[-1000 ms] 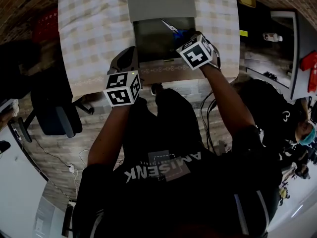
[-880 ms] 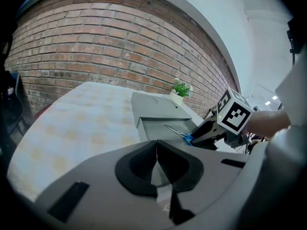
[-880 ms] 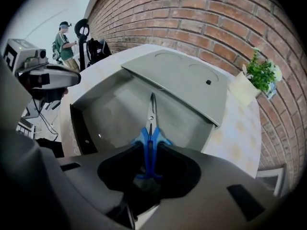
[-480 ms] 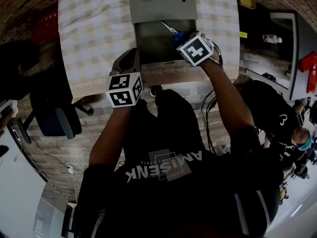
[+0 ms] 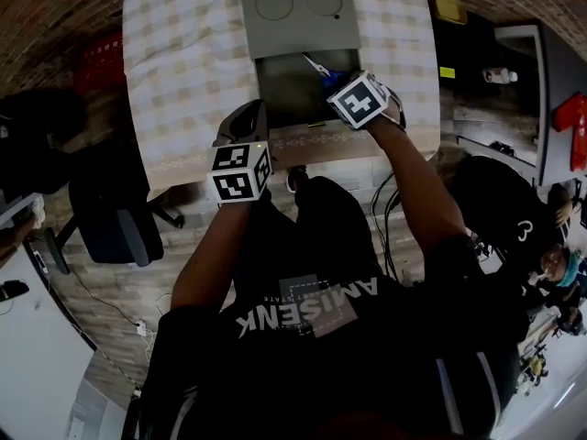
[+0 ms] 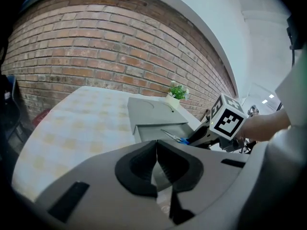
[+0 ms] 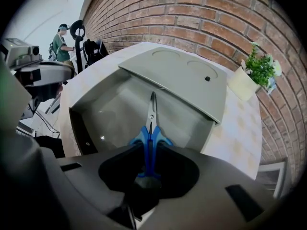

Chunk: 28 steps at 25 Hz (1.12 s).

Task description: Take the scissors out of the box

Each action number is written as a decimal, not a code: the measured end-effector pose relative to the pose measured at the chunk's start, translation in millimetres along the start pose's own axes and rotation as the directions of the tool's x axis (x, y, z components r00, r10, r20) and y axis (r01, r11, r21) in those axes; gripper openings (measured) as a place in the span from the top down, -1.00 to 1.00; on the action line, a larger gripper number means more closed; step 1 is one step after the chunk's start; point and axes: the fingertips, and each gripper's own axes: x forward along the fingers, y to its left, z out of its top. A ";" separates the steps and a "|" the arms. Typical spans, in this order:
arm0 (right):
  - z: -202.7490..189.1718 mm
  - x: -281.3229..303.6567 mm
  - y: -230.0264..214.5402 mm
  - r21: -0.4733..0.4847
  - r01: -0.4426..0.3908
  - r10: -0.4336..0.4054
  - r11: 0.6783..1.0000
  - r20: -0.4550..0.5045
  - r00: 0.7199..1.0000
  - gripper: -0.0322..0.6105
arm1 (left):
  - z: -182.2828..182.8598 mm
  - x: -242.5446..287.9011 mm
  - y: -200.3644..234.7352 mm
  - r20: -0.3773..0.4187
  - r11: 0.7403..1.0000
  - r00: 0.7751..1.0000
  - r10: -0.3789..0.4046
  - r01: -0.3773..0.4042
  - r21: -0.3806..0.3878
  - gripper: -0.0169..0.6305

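The grey box [image 5: 284,99] stands open on the checked table, its lid [image 5: 298,16] laid back behind it. My right gripper [image 5: 341,82] points steeply down into the box's right side. Its jaws have just been closing and now press on the blue handles of the scissors [image 7: 151,123]. The steel blades stick out ahead of the right gripper [image 7: 147,152], up and to the left over the box [image 7: 110,104]. My left gripper [image 5: 246,117] rests at the table's front edge, left of the box. The left gripper [image 6: 157,164] is shut with nothing in it.
A small potted plant [image 7: 261,68] stands on the table behind the lid, by the brick wall. The checked cloth [image 5: 183,62] covers the table left of the box. A dark office chair [image 5: 110,218] stands on the floor to the left. A person [image 7: 61,40] stands far off.
The head view has shifted a little. Both grippers stay about where they were, the right one in the box with the scissors tilted up between its jaws.
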 end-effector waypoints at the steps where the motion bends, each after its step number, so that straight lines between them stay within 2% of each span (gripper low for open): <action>1: -0.5 -0.4 0.8 0.005 -0.001 0.001 1.000 0.002 1.000 0.54 | 5.3 -4.8 -2.1 0.003 1.000 1.000 -0.005 0.005 0.007 0.91; 7: -19.6 -8.9 4.4 0.079 0.006 -0.001 0.997 -0.070 0.998 0.54 | 38.5 -33.7 -4.6 0.026 0.996 0.999 -0.018 0.016 0.084 0.91; 10: -15.7 -15.0 19.4 0.086 -0.029 0.035 0.996 -0.064 0.997 0.54 | 46.0 -45.6 -1.5 0.027 0.995 0.999 -0.021 0.018 0.097 0.91; 17: -14.6 -39.7 32.8 0.118 -0.032 0.038 0.992 -0.046 0.998 0.54 | 57.4 -62.8 -4.7 0.031 0.988 0.997 -0.064 0.059 0.141 0.91; 23: -11.0 -65.8 39.1 0.192 -0.051 0.044 0.980 0.039 0.998 0.54 | 56.8 -65.1 -7.4 0.021 0.986 0.997 -0.080 0.076 0.152 0.91; 28: -4.0 -94.0 37.8 0.209 -0.031 0.008 0.977 0.109 0.994 0.54 | 69.1 -70.2 -14.4 0.044 0.983 0.994 -0.097 0.089 0.163 0.91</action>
